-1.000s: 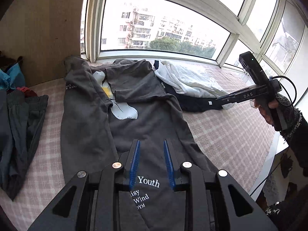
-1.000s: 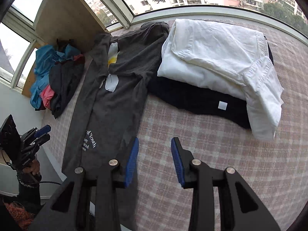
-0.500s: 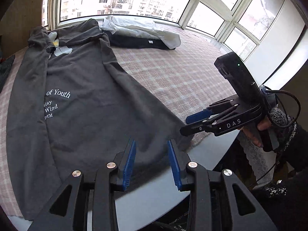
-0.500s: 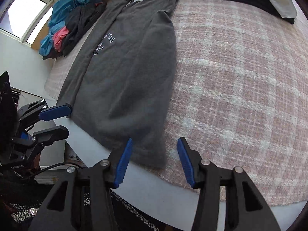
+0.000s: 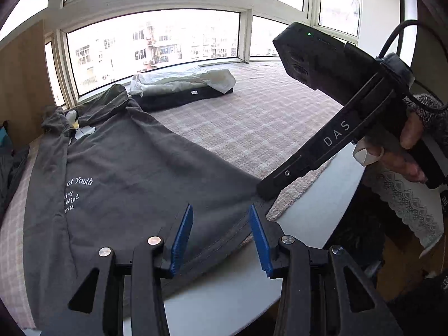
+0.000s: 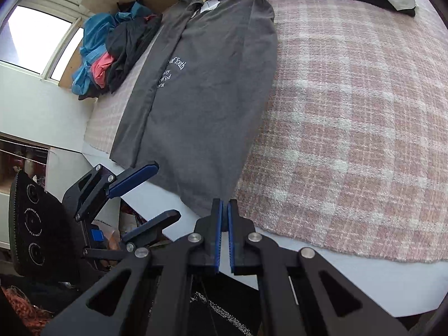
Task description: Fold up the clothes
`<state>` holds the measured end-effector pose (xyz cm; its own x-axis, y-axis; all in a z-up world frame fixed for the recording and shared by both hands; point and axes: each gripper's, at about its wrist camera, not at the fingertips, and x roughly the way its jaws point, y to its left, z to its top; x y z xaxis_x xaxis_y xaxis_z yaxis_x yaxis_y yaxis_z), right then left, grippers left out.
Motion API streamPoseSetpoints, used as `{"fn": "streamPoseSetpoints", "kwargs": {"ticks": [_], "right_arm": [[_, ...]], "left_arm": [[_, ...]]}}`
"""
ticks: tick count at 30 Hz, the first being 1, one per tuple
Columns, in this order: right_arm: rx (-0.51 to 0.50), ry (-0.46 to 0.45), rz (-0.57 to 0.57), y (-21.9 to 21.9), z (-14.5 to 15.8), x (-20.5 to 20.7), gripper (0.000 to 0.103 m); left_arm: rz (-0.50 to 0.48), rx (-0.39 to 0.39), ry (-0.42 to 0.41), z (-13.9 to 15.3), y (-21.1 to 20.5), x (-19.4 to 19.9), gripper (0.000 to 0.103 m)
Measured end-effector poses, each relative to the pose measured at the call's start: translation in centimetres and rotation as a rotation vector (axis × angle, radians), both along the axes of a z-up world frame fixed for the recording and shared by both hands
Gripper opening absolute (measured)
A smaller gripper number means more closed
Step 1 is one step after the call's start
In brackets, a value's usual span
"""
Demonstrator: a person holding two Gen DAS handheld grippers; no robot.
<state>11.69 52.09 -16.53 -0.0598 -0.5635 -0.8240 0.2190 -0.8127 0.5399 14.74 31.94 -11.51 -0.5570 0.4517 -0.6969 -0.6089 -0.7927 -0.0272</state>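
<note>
My right claw (image 6: 223, 225) has clamped shut, seemingly on the near hem corner of the grey shirt (image 6: 212, 89). The shirt's long axis runs away toward the window. My left claw (image 5: 221, 235) is opening around the hem alongside.

I'm in a home, at a bay window (image 5: 154, 47) facing apartment blocks, clothes piled (image 6: 112, 53) on its plaid-covered ledge (image 6: 350, 112).

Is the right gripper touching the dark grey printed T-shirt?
Touching. In the right wrist view the right gripper has its jaws shut on the hem corner of the dark grey printed T-shirt, with the fabric running into the closed pads.
</note>
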Motion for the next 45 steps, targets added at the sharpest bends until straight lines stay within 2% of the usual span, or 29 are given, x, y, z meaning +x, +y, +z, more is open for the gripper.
{"fn": "streamPoseSetpoints", "kwargs": {"ticks": [1,5,11,13,19,21,23,24,27,28,30,32,34,35,37,39,41,45], "right_arm": [[-0.015,-0.005,-0.004,0.2,0.1,-0.1,0.004],[-0.038,-0.015,-0.013,0.9,0.4,-0.7,0.004],[-0.057,-0.05,-0.055,3.1,0.5,-1.4,0.004],[-0.063,-0.06,-0.043,3.0,0.6,-1.5,0.004],[-0.074,-0.101,0.018,1.5,0.9,-1.6,0.005],[-0.063,-0.122,0.04,1.2,1.0,-1.8,0.007],[-0.044,-0.143,0.042,1.5,1.2,-2.8,0.015],[-0.026,-0.137,0.041,1.8,1.6,-3.7,0.022],[0.056,-0.007,0.013,2.1,4.3,-9.2,0.027],[0.073,0.023,0.009,1.5,4.7,-12.1,0.034],[0.114,0.069,-0.003,-0.3,4.8,-18.4,0.04],[0.155,0.115,-0.015,-2.1,5.0,-24.8,0.041],[0.205,0.107,-0.026,-4.3,3.7,-30.3,0.041],[0.267,0.112,0.0,-5.7,2.9,-32.2,0.041],[0.441,0.154,0.081,-8.5,1.7,-34.5,0.04],[0.554,0.188,0.182,-10.3,0.8,-34.8,0.041],[0.577,0.185,0.237,-11.2,0.2,-34.6,0.04],[0.602,0.173,0.223,-11.3,-1.1,-36.0,0.04]], "left_arm": [[-0.002,-0.025,0.032,-0.1,0.4,0.2,0.04],[0.007,-0.047,0.035,-0.4,0.8,-1.0,0.041],[-0.062,-0.052,0.064,-0.5,3.2,-1.8,0.041],[-0.086,-0.038,0.054,-0.5,3.4,-1.5,0.042],[-0.12,-0.074,0.069,-1.5,4.6,-1.7,0.043],[-0.132,-0.048,0.052,-1.7,4.3,-2.0,0.033],[-0.15,-0.025,0.0,-2.2,4.0,-2.3,0.008],[-0.149,-0.026,-0.007,-2.3,3.8,-2.3,0.004],[-0.149,0.005,-0.036,-2.2,3.0,-2.4,0.004],[-0.147,0.028,-0.041,-1.9,2.6,-2.4,0.004],[-0.134,0.083,-0.07,-1.4,1.7,-2.8,0.004],[-0.115,0.132,-0.084,-0.9,0.9,-3.3,0.004],[-0.108,0.173,-0.096,-0.5,0.3,-3.7,0.004],[-0.11,0.177,-0.101,-0.5,0.3,-3.8,0.004],[-0.119,0.178,-0.112,-0.5,0.5,-4.1,0.004],[-0.129,0.184,-0.12,-0.4,0.5,-4.3,0.004],[-0.135,0.194,-0.127,-0.3,0.4,-4.4,0.004],[-0.138,0.222,-0.144,-0.1,-0.1,-5.0,0.004]]}}
